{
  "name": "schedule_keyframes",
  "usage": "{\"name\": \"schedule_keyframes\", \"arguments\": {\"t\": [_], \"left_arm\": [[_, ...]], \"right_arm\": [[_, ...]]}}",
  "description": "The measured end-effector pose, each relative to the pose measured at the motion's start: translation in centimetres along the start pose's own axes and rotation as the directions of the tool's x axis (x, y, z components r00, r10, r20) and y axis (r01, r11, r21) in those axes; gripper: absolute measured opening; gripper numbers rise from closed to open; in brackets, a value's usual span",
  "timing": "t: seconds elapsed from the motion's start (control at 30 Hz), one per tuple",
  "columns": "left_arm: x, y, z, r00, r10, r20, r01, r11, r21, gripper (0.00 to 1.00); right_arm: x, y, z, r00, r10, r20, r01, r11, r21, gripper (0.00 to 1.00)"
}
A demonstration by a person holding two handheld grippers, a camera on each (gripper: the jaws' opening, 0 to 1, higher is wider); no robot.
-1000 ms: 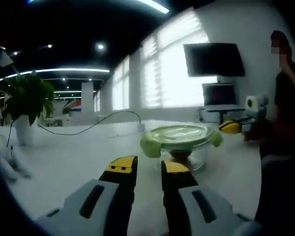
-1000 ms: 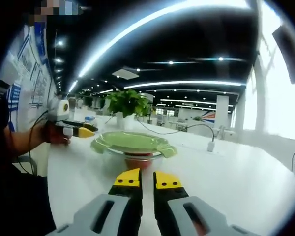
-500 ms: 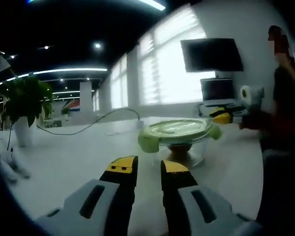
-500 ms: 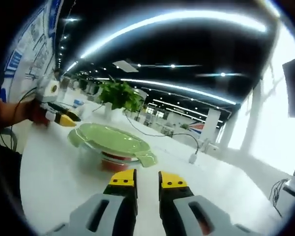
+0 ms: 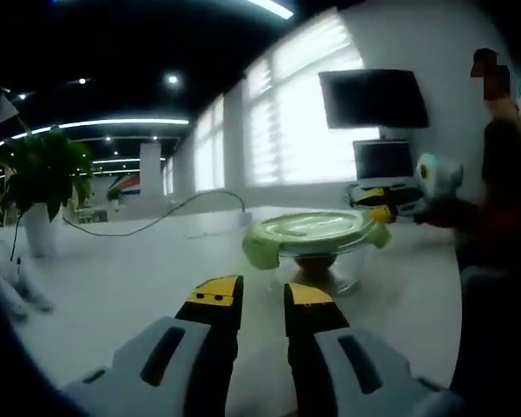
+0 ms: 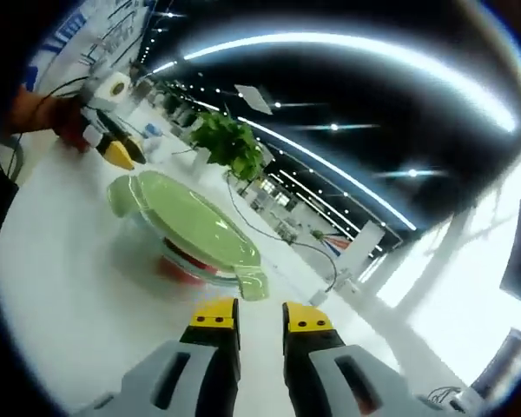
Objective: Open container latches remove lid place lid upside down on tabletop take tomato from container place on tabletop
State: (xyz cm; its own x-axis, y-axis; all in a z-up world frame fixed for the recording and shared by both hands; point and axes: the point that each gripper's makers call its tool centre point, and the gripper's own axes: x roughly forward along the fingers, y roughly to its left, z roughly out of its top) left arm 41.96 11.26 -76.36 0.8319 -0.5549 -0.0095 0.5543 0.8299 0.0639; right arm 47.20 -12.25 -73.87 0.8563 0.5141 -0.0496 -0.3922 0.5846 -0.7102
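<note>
Bright blinds (image 5: pixel 300 113), dark wall monitor (image 5: pixel 373 98), seemingly an open office.

The lidded container (image 5: pixel 315 246) sits on the tabletop (image 5: pixel 122 278), between the left gripper (image 5: pixel 259 297) and right gripper (image 5: pixel 375 201); potted plant (image 5: pixel 40 187) far left, monitor (image 5: pixel 373 98) behind.

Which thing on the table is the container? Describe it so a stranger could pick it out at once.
Start from the white tabletop that runs toward the bright windows. Near its middle, ahead of the left gripper, stands the container, a round clear glass bowl with something reddish inside. Its pale green lid with flap latches at the rim sets it apart from the potted plant and the cable.
</note>
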Motion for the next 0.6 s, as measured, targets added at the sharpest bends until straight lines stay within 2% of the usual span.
{"name": "schedule_keyframes", "arguments": {"t": [0.07, 0.13, 0.17, 0.27, 0.33, 0.47, 0.53, 0.6], "left_arm": [[0.0, 0.1, 0.0, 1.000, 0.001, 0.003, -0.001, 1.000, -0.007, 0.20], [0.0, 0.2, 0.0, 1.000, 0.007, 0.000, -0.007, 1.000, -0.009, 0.20], [0.0, 0.2, 0.0, 1.000, 0.009, 0.001, -0.009, 1.000, -0.008, 0.20], [0.0, 0.3, 0.1, 1.000, 0.011, 0.004, -0.010, 1.000, -0.009, 0.20], [0.0, 0.4, 0.0, 1.000, 0.016, 0.000, -0.016, 1.000, -0.009, 0.20], [0.0, 0.4, 0.0, 1.000, 0.017, -0.001, -0.017, 1.000, -0.009, 0.20], [0.0, 0.4, 0.0, 1.000, 0.019, -0.001, -0.019, 1.000, -0.009, 0.20], [0.0, 0.5, 0.0, 1.000, 0.021, 0.000, -0.021, 1.000, -0.011, 0.20]], "right_arm": [[0.1, 0.0, 0.0, 1.000, -0.005, -0.002, 0.005, 1.000, -0.028, 0.14], [0.3, -0.1, -0.3, 0.999, -0.019, -0.029, 0.015, 0.993, -0.114, 0.14], [0.3, -0.1, -0.3, 0.999, -0.031, -0.033, 0.025, 0.985, -0.169, 0.14], [0.5, 0.1, 0.2, 0.999, -0.040, -0.017, 0.034, 0.964, -0.264, 0.13], [0.5, 0.4, 0.8, 0.999, -0.037, 0.005, 0.037, 0.953, -0.302, 0.13], [0.7, 1.0, 1.6, 1.000, -0.021, 0.016, 0.025, 0.947, -0.319, 0.12], [1.1, 1.0, 1.2, 1.000, -0.014, -0.005, 0.011, 0.926, -0.376, 0.09], [1.4, 0.9, 1.1, 1.000, -0.019, -0.006, 0.015, 0.915, -0.404, 0.07]]}}
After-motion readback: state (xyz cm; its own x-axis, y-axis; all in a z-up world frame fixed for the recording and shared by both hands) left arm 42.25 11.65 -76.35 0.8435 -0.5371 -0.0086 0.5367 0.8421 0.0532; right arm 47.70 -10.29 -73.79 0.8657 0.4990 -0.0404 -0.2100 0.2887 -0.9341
